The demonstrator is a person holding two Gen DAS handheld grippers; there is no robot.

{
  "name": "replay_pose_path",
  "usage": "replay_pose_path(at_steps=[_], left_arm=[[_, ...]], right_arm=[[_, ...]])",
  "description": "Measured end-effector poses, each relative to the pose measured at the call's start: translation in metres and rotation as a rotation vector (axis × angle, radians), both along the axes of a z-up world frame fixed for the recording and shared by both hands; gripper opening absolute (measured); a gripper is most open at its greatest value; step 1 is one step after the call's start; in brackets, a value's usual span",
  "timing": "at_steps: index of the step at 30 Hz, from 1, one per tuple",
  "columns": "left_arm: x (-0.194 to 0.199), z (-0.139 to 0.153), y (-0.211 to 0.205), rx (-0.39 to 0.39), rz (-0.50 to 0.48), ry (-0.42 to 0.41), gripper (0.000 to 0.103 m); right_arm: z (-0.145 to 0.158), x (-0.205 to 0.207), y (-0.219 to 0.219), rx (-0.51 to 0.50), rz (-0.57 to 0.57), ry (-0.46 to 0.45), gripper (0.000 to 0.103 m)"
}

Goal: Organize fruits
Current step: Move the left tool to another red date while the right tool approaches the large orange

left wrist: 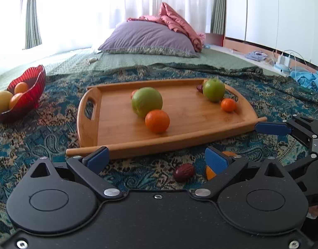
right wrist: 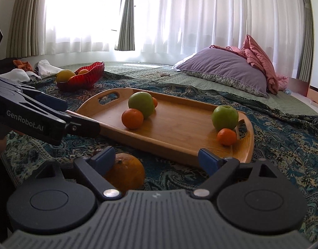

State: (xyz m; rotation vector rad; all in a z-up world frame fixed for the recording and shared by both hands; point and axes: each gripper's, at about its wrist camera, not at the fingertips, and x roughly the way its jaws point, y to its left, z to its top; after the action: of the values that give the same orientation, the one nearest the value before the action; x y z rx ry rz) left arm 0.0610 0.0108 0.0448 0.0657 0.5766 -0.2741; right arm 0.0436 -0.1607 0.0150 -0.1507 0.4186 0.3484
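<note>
Two claws, left [left wrist: 157,158] and right [right wrist: 157,157], both gape empty above the bed; a loose orange [right wrist: 125,171] lies just beside the right claw's left finger, nearer that hand.

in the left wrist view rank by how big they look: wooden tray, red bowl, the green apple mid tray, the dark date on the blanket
1. wooden tray
2. red bowl
3. green apple
4. dark date, smallest even though nearest the camera.
</note>
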Motion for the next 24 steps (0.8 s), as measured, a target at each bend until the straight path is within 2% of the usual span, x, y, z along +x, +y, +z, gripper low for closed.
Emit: replay_pose_path(at_steps=[5, 11, 13, 17, 21, 22, 24], left_arm=[[0.003, -0.006, 0.002, -0.032, 0.003, 0.037, 0.097], [0.006, -0.011, 0.004, -0.038, -0.01, 0.072, 0.087], [0.006, -0.012, 0.003, -0.037, -0.017, 0.077, 0.083], [0.005, -0.014, 0.002, -0.036, -0.035, 0.095, 0.066], [0.003, -0.017, 0.001, -0.037, -0.046, 0.112, 0.049], [0.004, -0.017, 0.001, -0.039, -0.05, 0.117, 0.048], [0.005, -0.018, 0.0, -0.047, -0.062, 0.126, 0.041]], right_arm=[[-0.003, -0.004, 0.004, -0.005, 0.018, 0.004, 0.094], [-0.009, -0.011, 0.011, -0.014, 0.064, 0.024, 0.092], [-0.011, -0.012, 0.013, -0.009, 0.066, 0.027, 0.088], [-0.011, -0.011, 0.014, 0.019, 0.058, 0.033, 0.08], [-0.012, -0.01, 0.015, 0.053, 0.061, 0.046, 0.064], [-0.012, -0.01, 0.016, 0.054, 0.064, 0.046, 0.059], [-0.013, -0.01, 0.019, 0.046, 0.065, 0.039, 0.056]])
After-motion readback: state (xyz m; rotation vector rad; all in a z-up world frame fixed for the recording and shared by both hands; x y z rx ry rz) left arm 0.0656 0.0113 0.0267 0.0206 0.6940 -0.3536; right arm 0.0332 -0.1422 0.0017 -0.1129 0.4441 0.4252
